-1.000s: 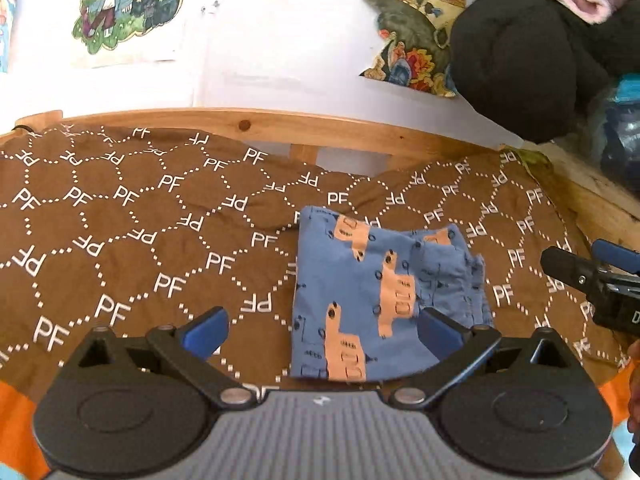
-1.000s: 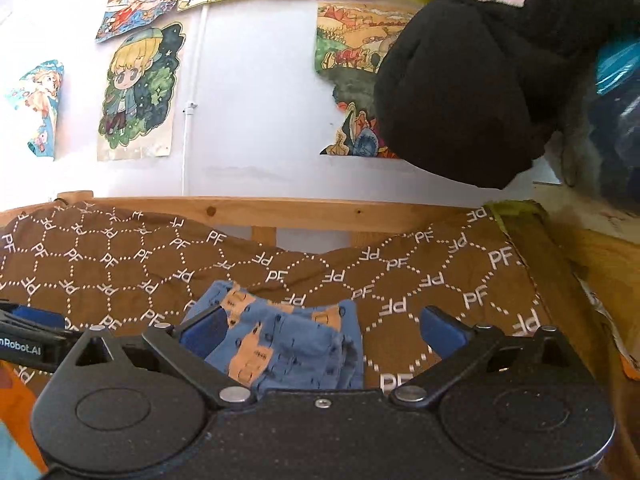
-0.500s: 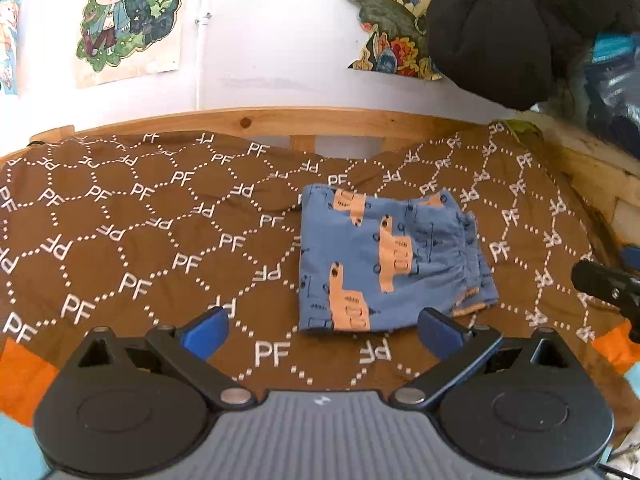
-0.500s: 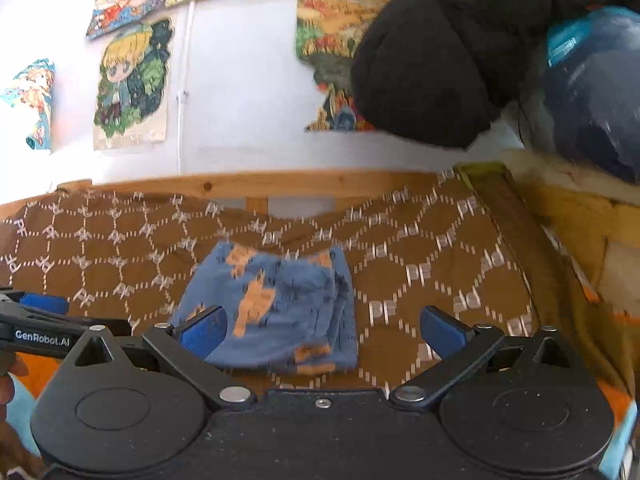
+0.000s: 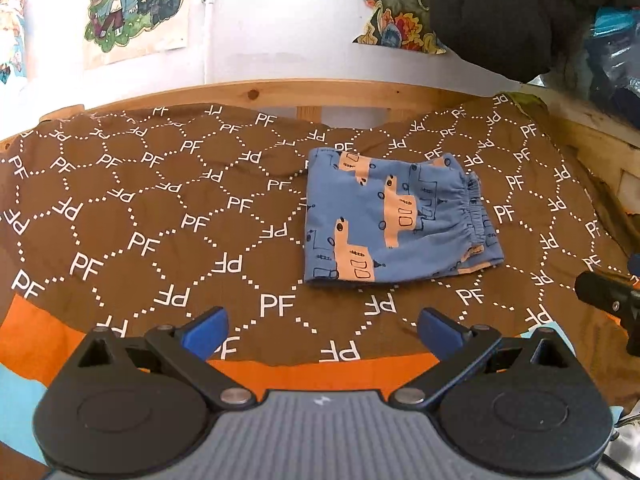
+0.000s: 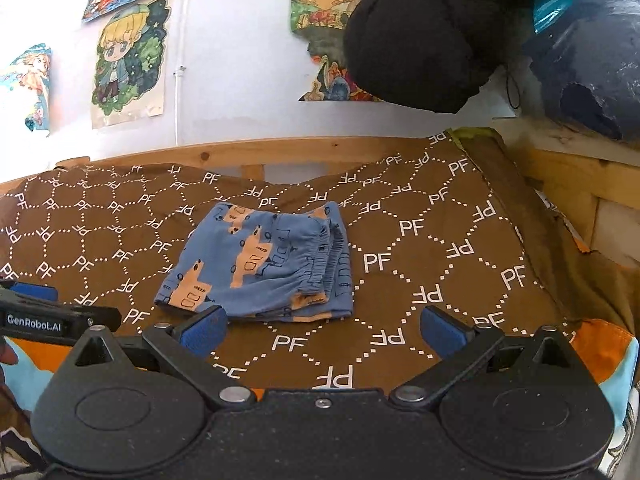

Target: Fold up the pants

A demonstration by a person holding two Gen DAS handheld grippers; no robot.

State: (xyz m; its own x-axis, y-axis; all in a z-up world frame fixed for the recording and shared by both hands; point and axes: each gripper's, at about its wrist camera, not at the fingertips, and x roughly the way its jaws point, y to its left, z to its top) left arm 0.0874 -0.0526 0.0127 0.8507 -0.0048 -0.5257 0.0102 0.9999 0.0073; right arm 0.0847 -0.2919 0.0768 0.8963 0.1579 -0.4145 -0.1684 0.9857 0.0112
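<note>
The small blue pants [image 5: 394, 218] with orange vehicle prints lie folded into a compact rectangle on the brown "PF" cloth [image 5: 160, 216], elastic waistband to the right. In the right wrist view the pants [image 6: 264, 268] rest just beyond the left blue pad. My left gripper [image 5: 320, 332] is open and holds nothing, well short of the pants. My right gripper [image 6: 322, 330] is open too, with only cloth between its fingers. The right gripper's black tip [image 5: 608, 296] shows at the right edge of the left wrist view; the left gripper [image 6: 52, 316] shows at the left of the right wrist view.
A wooden bed rail [image 5: 304, 92] runs behind the cloth, under a white wall with cartoon posters [image 5: 136, 4]. A black plush heap [image 6: 416, 40] and a blue bag [image 6: 588, 60] sit at the back right. An orange and light blue sheet [image 5: 40, 344] borders the near edge.
Both grippers have drawn back toward the near edge and away from the folded pants, which now lie farther off and fully in view. The pants have not moved.
</note>
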